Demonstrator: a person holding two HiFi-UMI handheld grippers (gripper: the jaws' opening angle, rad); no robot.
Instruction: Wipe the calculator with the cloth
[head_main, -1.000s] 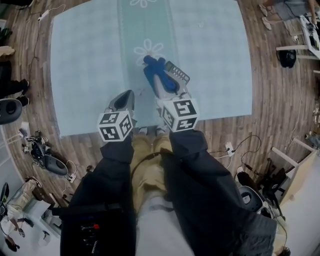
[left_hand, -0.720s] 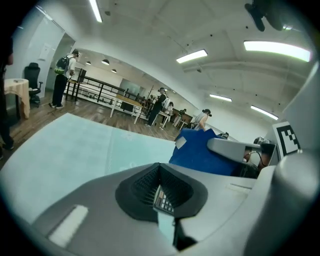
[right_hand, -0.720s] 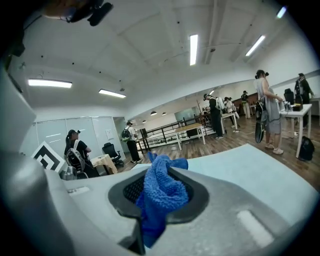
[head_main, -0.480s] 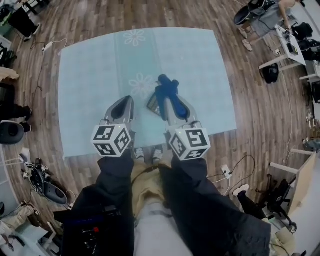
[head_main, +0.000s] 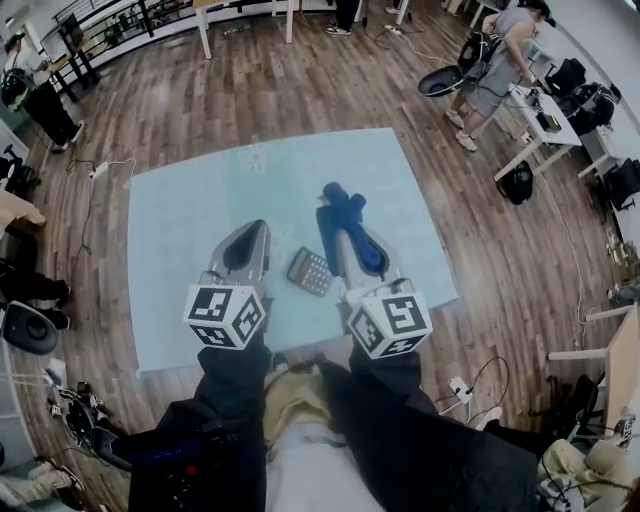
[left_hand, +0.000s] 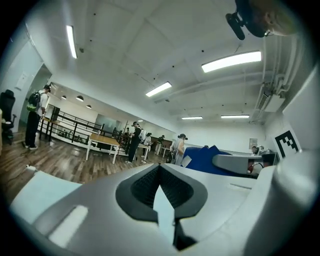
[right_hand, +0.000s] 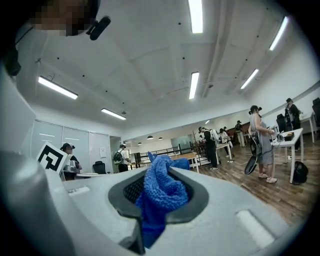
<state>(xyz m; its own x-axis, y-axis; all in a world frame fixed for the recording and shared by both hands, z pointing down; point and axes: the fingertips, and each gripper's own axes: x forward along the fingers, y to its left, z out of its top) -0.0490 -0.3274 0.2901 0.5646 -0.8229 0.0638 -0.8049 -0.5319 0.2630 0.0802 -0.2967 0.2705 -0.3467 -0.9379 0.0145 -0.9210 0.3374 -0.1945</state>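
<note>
A dark calculator (head_main: 310, 271) lies flat on the light blue tablecloth (head_main: 180, 250), between my two grippers in the head view. My right gripper (head_main: 338, 218) is shut on a blue cloth (head_main: 340, 198), held just right of and beyond the calculator and apart from it. In the right gripper view the cloth (right_hand: 161, 192) bulges from the closed jaws of the right gripper (right_hand: 159, 176), which points up into the room. My left gripper (head_main: 251, 230) hovers left of the calculator. In its own view the left gripper (left_hand: 160, 169) is shut with nothing in it, and the cloth (left_hand: 202, 159) shows to its right.
The table's near edge (head_main: 300, 350) is close to my legs. Wooden floor surrounds the table, with cables and a power strip (head_main: 455, 390) at the lower right. A person (head_main: 495, 60) stands by white desks (head_main: 540, 125) at the upper right. Gear lies on the floor at the left (head_main: 25, 325).
The head view has pulled back and shows more of the room. The cloth and right gripper have come off the calculator, which now lies uncovered between the two raised grippers.
</note>
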